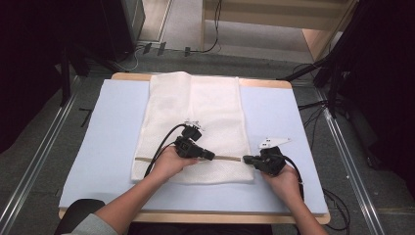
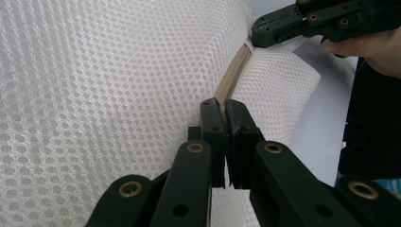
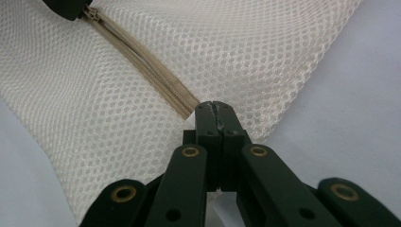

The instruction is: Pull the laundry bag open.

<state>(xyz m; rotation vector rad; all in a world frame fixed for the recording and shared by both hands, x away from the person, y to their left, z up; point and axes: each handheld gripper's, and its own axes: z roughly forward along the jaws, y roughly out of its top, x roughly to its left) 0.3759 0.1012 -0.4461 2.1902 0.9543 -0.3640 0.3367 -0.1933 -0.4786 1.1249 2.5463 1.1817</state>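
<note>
Zipper [image 1: 227, 158] runs left-right across mesh bag [image 1: 195, 112]; both grippers [image 1: 211, 156] [image 1: 247, 159] pinch it.

No legible text, labels, brand marks, numbers or signs in any of the three views. Checked the white mesh bag [image 1: 193, 127] and its beige zipper [image 3: 142, 64]: plain, no tag or print. Black tongs bodies: bare, brass rivets only, no markings. Pale blue bench [image 1: 112, 142] cover: unmarked. Background floor and stands too dark and small to read anything.
</note>
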